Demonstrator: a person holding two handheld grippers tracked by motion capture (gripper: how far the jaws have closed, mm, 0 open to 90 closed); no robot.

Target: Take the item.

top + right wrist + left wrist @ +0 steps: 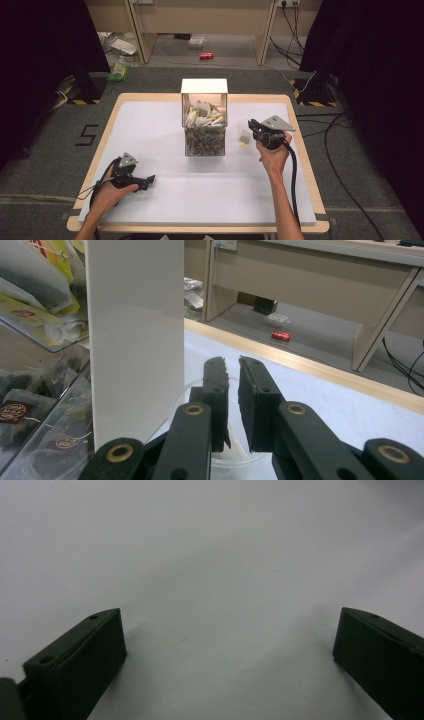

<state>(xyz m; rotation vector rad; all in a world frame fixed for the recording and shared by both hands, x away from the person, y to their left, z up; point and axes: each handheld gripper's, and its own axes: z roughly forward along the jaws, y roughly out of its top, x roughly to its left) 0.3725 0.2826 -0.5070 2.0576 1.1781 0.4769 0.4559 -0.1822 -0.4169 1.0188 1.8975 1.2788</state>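
A white rack [204, 92] stands at the middle back of the table, with two clear bins of tea bags [204, 117]. Just right of it is a clear plastic cup [244, 136] with a tea bag inside. My right gripper [251, 125] hangs over that cup. In the right gripper view its jaws [232, 362] stand a narrow slit apart with nothing seen between them, the cup [235, 460] below and the rack's white side wall [135, 340] close on the left. My left gripper [150, 179] rests near the front left, jaws wide open [227, 645] over the bare white table cover.
The white cover [200, 195] lies on a wooden table with its edge showing around it. A red can [206, 56] lies on the floor behind, near wooden desk legs. Cables [340, 150] run along the floor at the right.
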